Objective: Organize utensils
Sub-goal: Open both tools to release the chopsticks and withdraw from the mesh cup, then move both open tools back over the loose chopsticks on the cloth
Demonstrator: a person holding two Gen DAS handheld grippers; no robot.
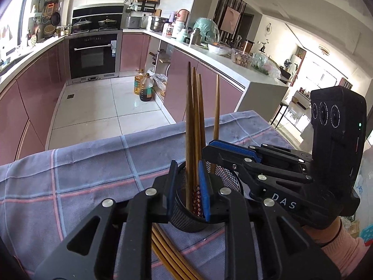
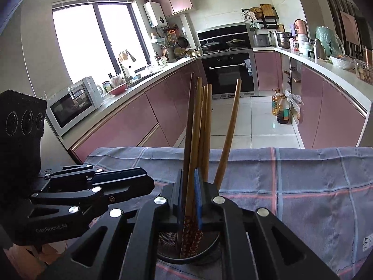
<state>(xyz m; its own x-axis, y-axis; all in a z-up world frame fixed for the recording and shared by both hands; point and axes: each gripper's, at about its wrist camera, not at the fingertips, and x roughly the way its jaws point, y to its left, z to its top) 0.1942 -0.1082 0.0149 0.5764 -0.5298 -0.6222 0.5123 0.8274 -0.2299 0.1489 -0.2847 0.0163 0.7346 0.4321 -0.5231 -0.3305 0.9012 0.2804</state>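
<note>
On right gripper [image 1: 229, 150], "DAS", chopsticks [image 1: 194, 126] beside

Chopsticks [image 1: 193, 126] in holder [image 1: 186, 219] on cloth [image 1: 81, 170]

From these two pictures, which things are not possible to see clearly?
- Mesh holder bottom, both views: covered by claw fingers.
- Loose chopsticks, left view: ends cut off by the lower edge.
- Chopsticks between right claw pads: contact unclear.
</note>
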